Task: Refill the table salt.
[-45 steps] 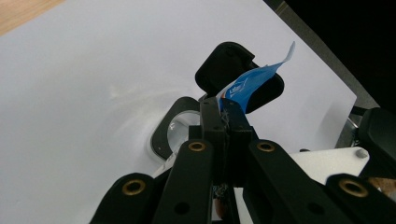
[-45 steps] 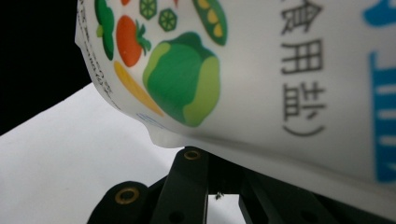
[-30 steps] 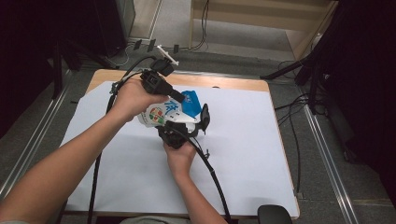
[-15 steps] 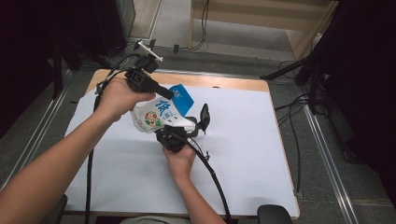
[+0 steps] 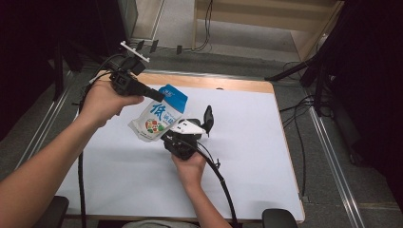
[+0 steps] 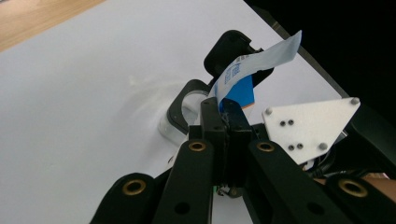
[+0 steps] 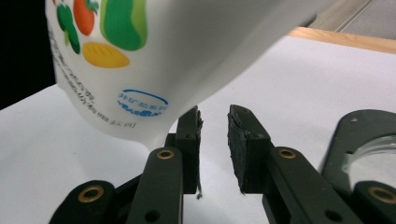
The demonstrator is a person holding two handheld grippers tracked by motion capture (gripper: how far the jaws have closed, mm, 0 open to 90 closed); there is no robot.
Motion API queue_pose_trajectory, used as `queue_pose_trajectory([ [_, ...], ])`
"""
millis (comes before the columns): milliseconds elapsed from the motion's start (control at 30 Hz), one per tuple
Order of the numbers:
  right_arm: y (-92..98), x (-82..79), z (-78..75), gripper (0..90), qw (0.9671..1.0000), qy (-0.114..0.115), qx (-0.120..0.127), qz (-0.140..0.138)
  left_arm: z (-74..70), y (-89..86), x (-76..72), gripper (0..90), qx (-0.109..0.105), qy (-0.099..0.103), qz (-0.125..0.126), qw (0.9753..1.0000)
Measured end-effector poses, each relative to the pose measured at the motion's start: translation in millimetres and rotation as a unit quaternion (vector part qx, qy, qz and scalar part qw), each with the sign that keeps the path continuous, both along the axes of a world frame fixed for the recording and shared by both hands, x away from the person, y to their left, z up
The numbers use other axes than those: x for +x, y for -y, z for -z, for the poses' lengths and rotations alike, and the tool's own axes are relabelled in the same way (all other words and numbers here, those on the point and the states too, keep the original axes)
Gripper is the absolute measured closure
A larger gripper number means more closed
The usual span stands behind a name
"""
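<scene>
A white pouch (image 5: 159, 116) with a blue top and vegetable pictures hangs tilted above the table. My left gripper (image 5: 159, 96) is shut on its blue top edge. In the left gripper view the jaws (image 6: 223, 108) pinch that edge and the pouch top (image 6: 252, 63) sticks up past them. My right gripper (image 5: 179, 127), with its grey plate, sits just under the pouch's lower corner. In the right gripper view its jaws (image 7: 215, 119) stand a little apart with nothing between them, and the pouch (image 7: 154, 56) hangs over the left jaw.
A black ring-shaped holder with a clear lens (image 5: 207, 118) lies right of my right gripper; the same holder (image 7: 359, 126) is close to the right jaw. A white sheet (image 5: 247, 142) covers the table. Cables trail to the near edge.
My left gripper has moved left and away from me, lifting the pouch with it. The right gripper has stayed in place, and the pouch now hangs up and to its left.
</scene>
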State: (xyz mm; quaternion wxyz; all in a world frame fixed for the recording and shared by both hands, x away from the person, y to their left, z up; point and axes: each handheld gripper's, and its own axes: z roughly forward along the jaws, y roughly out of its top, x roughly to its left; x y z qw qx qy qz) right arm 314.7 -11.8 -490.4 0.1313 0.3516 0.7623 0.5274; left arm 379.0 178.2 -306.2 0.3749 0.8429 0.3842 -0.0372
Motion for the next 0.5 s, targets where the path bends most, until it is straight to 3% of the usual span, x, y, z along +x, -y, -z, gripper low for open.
queue_pose_trajectory([
  [200,6.1,-2.8,-7.4,72.3,0.9999,0.011,0.002,-0.004,3.1,-11.0,-4.9,90.0,-0.004,0.013,0.01,0.9999],
  [267,8.2,-2.5,-9.5,67.6,0.9999,0.012,0.007,-0.011,4.5,-13.2,-7.5,90.0,0.0,0.023,0.016,0.9996],
  [400,12.5,-1.7,-15.3,62.0,0.9993,0.022,0.026,-0.015,9.8,-21.3,-9.5,90.0,-0.01,0.02,0.024,0.9995],
  [500,13.9,2.2,-17.9,61.7,0.9994,0.008,0.029,-0.018,13.1,-25.5,-10.8,90.0,-0.017,0.022,0.031,0.9991],
])
